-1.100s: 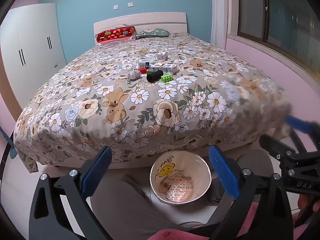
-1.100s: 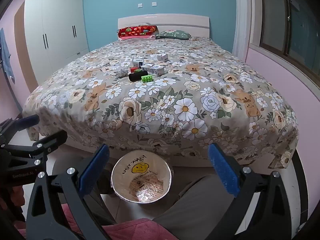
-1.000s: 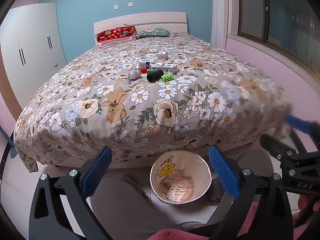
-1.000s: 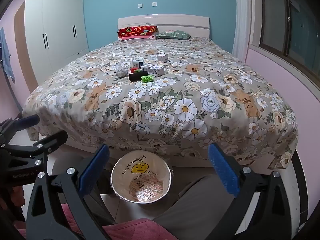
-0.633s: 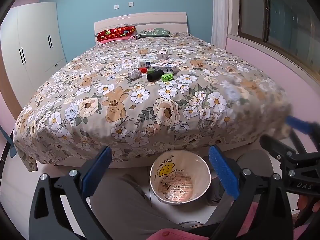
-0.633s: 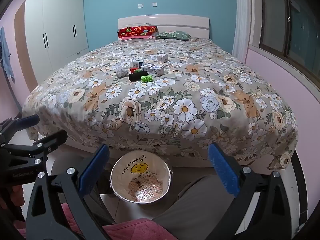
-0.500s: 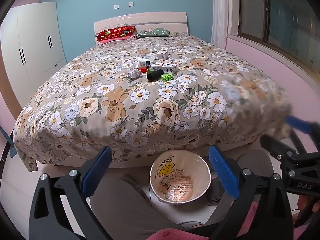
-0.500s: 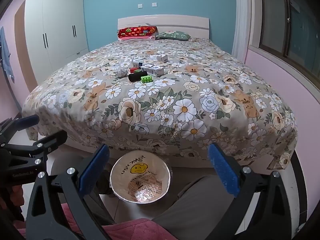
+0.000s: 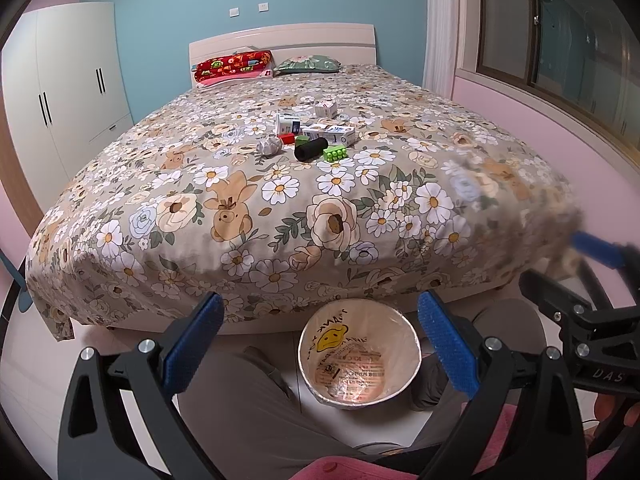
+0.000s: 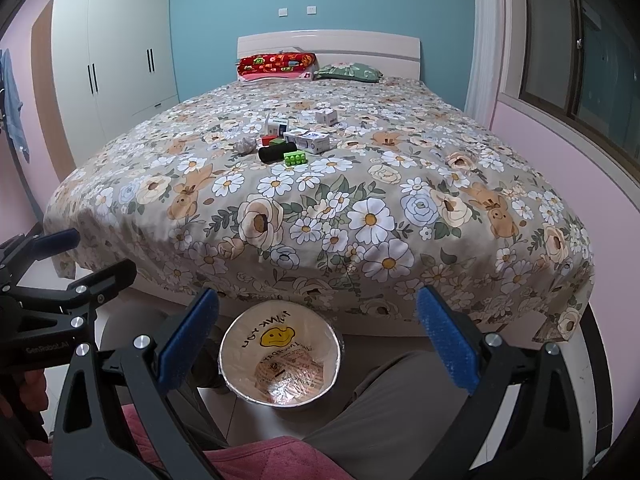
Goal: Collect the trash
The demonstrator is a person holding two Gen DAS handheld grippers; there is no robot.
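A: Trash position relative to the bed [image 9: 280, 208]?

B: All of it sits in one cluster on the bedspread's middle, toward the headboard half. The black cylinder [image 9: 311, 149] lies on its side, long axis running from near-left to far-right across the bed. Touching or just beside its right end — the green studded block [image 9: 335, 154], studs facing the foot of the bed.

A: Count?

B: One black cylinder, one green block, one crumpled grey wad [image 9: 268, 146] to the cylinder's left, one red cube [image 9: 286, 139] behind it. White boxes: three — a long one [image 9: 329, 135] lying flat with its long axis across the bed, one upright with a blue panel [image 9: 289, 123], one small cube [image 9: 325, 109] farthest toward the headboard. Something green beside the red cube — cannot tell what.

A: Bin?

B: One bin [image 10: 280, 360], lined with a smiley-printed bag, on the floor at the foot of the bed, between the person's knees. Mouth faces up.

A: Tools?

B: Left tool [image 9: 318, 344] — blue pads spread wide, nothing between them, hanging over the bin. Right tool [image 10: 316, 340] — likewise wide and empty, same spot. Both well apart from the cluster.

A: Pillows?

B: Two at the headboard: one red [image 10: 276, 65], one green floral [image 10: 346, 71].
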